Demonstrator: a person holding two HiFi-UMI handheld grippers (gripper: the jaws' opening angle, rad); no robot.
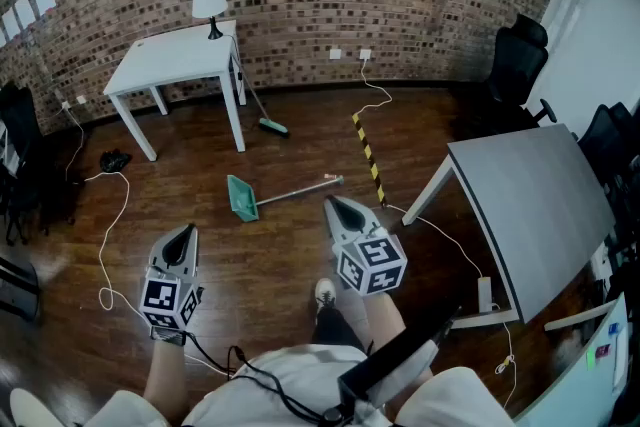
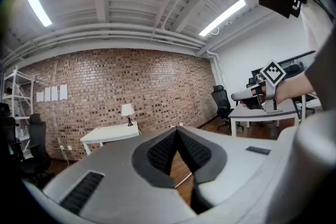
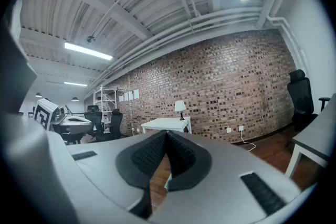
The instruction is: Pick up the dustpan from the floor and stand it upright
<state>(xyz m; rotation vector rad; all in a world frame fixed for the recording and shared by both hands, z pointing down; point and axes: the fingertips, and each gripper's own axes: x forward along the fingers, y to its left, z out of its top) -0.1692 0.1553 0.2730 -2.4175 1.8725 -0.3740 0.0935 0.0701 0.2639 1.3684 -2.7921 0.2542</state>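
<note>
A teal dustpan [image 1: 241,197] with a long pale handle [image 1: 300,191] lies flat on the dark wooden floor, out in front of me. My left gripper [image 1: 186,235] is held well short of it, to its lower left, jaws shut and empty. To the pan's right, my right gripper [image 1: 337,207] hovers close to the handle's free end, tips together with nothing between them. In the left gripper view the tips [image 2: 177,131] meet, and a sliver of the handle shows below them. The right gripper view shows closed tips [image 3: 166,135] with a sliver of teal below.
A white table [image 1: 180,57] with a lamp [image 1: 209,5] stands by the brick wall, a green broom [image 1: 266,120] leaning beside it. A grey table [image 1: 530,205] is at the right, black chairs [image 1: 518,65] behind. Cables [image 1: 112,235] and a striped strip [image 1: 368,158] lie on the floor.
</note>
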